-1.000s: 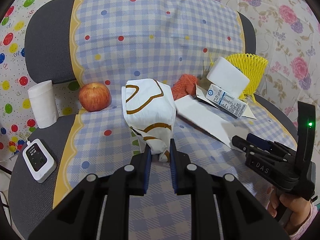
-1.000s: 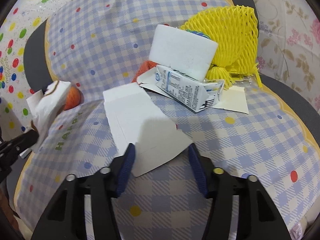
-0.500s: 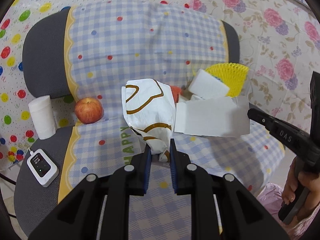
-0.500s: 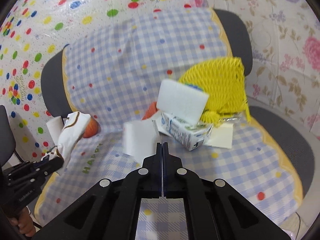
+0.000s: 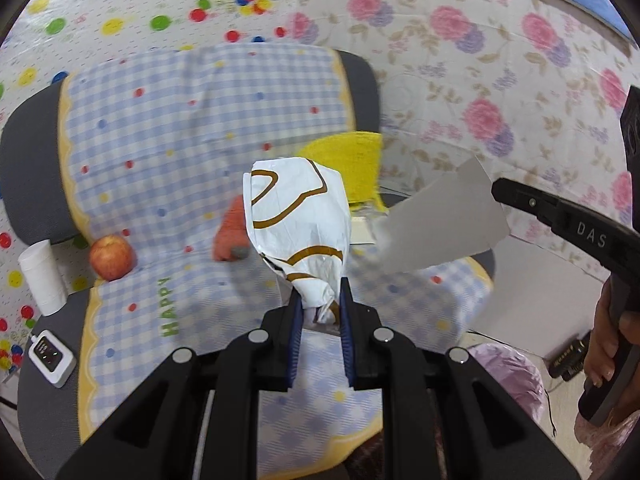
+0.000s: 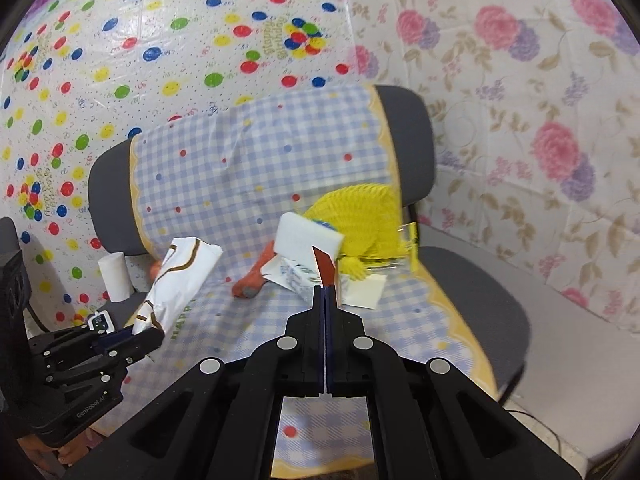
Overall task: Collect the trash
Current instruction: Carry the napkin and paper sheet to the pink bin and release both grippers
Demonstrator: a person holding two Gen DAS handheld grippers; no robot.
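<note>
- At the chair seat's [image 5: 132, 320] left edge, off the checked cloth [image 5: 180, 128], a white paper roll [image 5: 42, 278] stands upright, with a small white device [image 5: 51, 353] lying nearer the front left corner.
- Just right of the roll, a red apple [image 5: 111, 257] sits on the cloth where seat meets backrest.
- Toward the middle of the seat lies an orange item [image 5: 232, 236], blurred; what it is cannot be told.
- Over the seat's front half, the left claw [image 5: 319, 312] is clamped on the twisted neck of a white bag with brown lines [image 5: 298, 224], which is held up off the cloth.
- Behind the bag, at the back right of the seat, a yellow foam net [image 6: 360, 216] leans near the backrest; a white foam block [image 6: 308, 238] rests against it, above a printed carton [image 6: 298, 278] and a flat white card [image 6: 362, 290].
- Off the seat's right edge, the right claw [image 6: 325, 292] has its fingers pressed together on a sheet of cardboard [image 5: 440, 224]; from the left wrist view the sheet hangs in the air, clear of the cloth and just right of the bag.
- Below that, by the seat's front right corner, a pale purple bag [image 5: 508, 376] sits on the floor.
</note>
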